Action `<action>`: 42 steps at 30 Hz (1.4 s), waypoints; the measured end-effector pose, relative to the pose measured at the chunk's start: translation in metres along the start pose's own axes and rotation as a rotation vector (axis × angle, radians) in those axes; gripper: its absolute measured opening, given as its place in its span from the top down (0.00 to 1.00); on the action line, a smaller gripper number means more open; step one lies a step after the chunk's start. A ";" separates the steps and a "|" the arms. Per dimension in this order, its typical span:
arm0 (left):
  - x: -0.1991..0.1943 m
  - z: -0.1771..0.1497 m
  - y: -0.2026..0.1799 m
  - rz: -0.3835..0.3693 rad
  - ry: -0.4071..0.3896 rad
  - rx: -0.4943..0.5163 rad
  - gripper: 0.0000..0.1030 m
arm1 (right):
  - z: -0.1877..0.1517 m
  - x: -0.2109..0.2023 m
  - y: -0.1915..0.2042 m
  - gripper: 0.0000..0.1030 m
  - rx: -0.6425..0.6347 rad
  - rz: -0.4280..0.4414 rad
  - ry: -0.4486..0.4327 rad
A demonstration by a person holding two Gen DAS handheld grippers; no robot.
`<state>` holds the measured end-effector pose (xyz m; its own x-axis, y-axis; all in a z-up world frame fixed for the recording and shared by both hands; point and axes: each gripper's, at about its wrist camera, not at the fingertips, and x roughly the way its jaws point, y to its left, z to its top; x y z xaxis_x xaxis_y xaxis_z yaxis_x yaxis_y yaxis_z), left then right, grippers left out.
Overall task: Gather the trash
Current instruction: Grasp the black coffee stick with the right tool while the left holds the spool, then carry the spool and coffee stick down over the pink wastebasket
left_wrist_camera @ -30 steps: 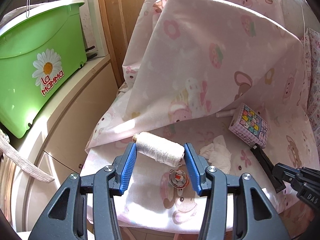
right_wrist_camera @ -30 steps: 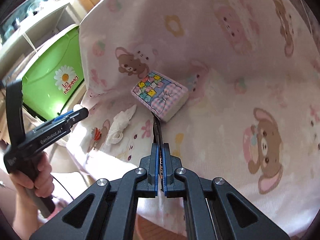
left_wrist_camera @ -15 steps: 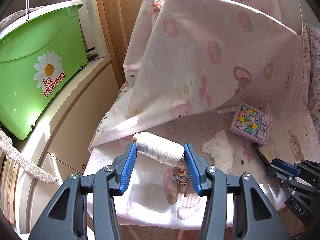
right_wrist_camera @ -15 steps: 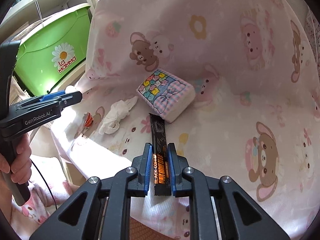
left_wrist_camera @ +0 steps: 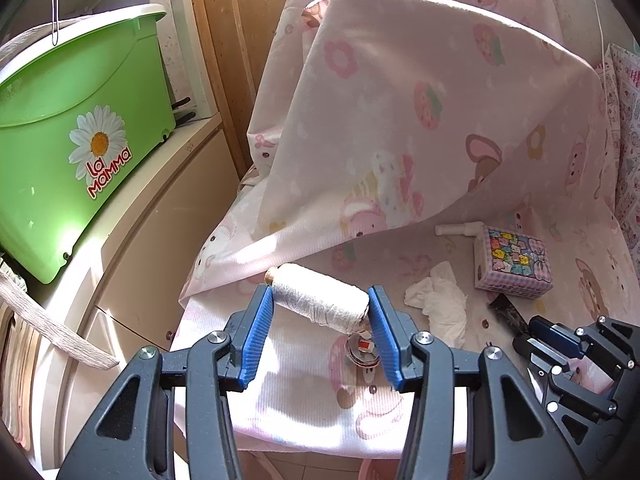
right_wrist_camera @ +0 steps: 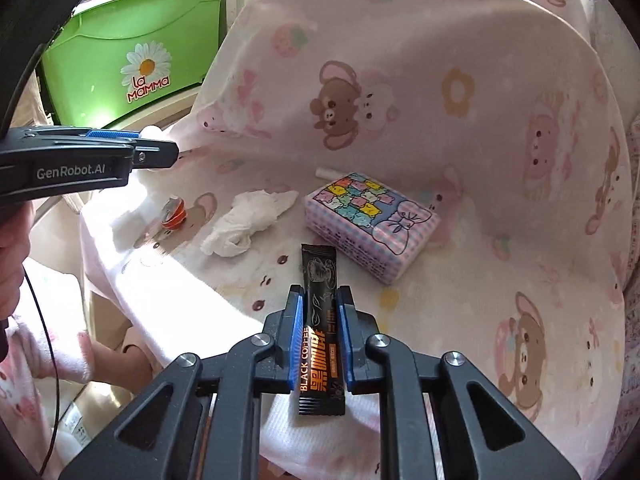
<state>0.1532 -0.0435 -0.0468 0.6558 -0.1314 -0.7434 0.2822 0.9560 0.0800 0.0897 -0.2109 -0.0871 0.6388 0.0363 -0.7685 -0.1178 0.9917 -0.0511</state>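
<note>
Now we hold a black coffee sachet between the blue pads of our right gripper. The jaws have just been closing a little, and the pads stand against both long edges of the sachet, so it is grasped. Its top end points toward the pink checked tissue pack, which lies just beyond it on the chair covered with a pink bear cloth.

In our left gripper we keep a spool of white thread, clamped by its two ends between the pads. Under this gripper, a small red and silver wrapper lies on the cloth. A crumpled white tissue lies between this wrapper and the tissue pack. Behind the pack there is a small white tube, touching it or nearly so.

At the left side, a green plastic bin with a daisy label stands on a beige cabinet, well apart from the chair.
</note>
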 end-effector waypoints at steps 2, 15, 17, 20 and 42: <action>-0.003 0.000 0.000 -0.016 -0.006 -0.003 0.54 | -0.002 -0.003 -0.001 0.85 0.005 -0.007 -0.003; -0.035 -0.011 -0.020 -0.080 -0.048 0.040 0.54 | -0.009 -0.053 -0.043 0.94 0.364 0.213 -0.021; -0.041 -0.014 -0.023 -0.087 -0.057 0.044 0.54 | -0.012 -0.062 -0.047 0.94 0.390 0.204 -0.033; -0.047 -0.020 -0.024 -0.111 -0.049 0.028 0.54 | -0.011 -0.073 -0.045 0.94 0.383 0.188 -0.045; -0.045 -0.073 -0.040 -0.253 0.161 0.053 0.54 | -0.060 -0.098 0.027 0.94 0.253 0.237 0.093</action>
<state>0.0608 -0.0569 -0.0650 0.4419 -0.3164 -0.8394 0.4616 0.8825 -0.0896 -0.0217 -0.1953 -0.0514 0.5433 0.2696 -0.7951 -0.0549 0.9564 0.2868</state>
